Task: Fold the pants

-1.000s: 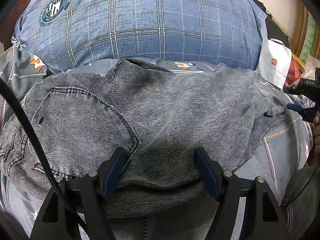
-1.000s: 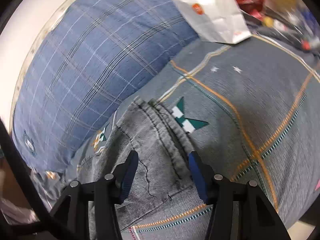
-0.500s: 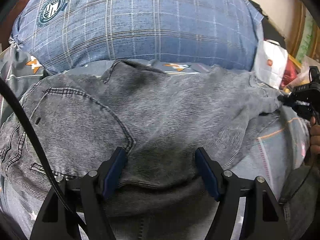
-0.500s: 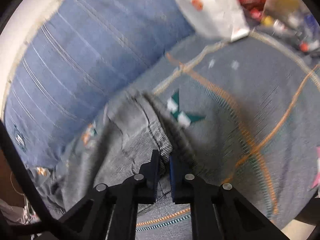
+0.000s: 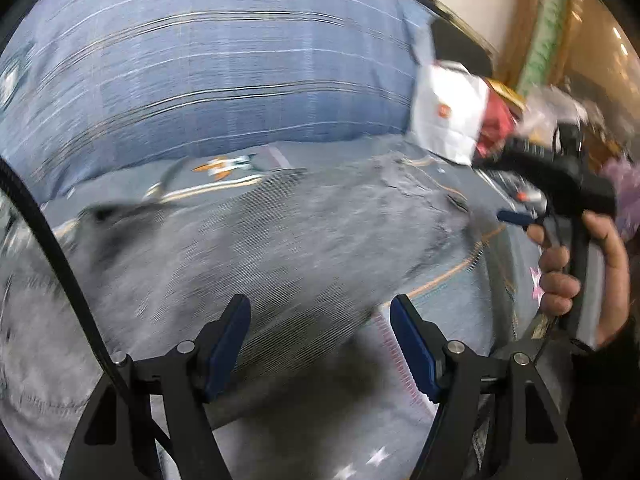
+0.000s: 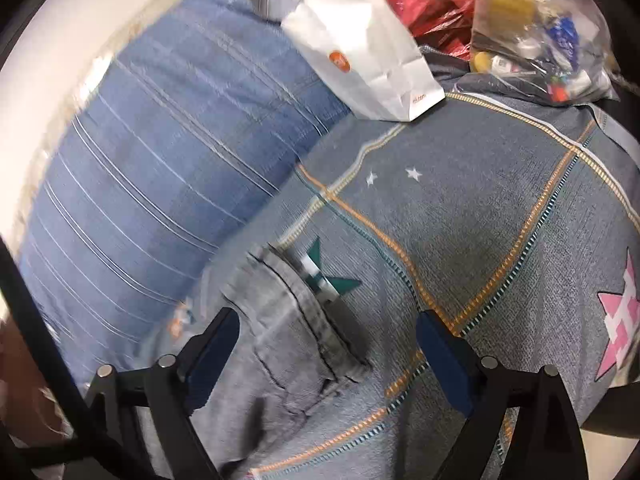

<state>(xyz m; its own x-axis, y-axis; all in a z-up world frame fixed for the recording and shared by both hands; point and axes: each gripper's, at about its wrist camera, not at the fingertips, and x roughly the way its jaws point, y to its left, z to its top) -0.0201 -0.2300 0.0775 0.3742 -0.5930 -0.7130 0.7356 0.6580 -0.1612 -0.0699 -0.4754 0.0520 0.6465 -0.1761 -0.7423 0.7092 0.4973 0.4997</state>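
Grey pants [image 6: 296, 344] spread on patterned bedspread [image 6: 500, 240] before blue pillow [image 6: 160, 152]; right gripper [image 6: 328, 356] just sprung wide, waistband corner loose between jaws; left gripper [image 5: 320, 344] wide, empty; best regripped deep, lifted evenly.

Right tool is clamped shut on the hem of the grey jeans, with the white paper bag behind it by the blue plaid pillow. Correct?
Not quite. The right tool is open: the right wrist view shows its jaws, which have just been opening, spread wide with the grey jeans hem lying loose between them. The white paper bag does sit behind it by the blue plaid pillow.
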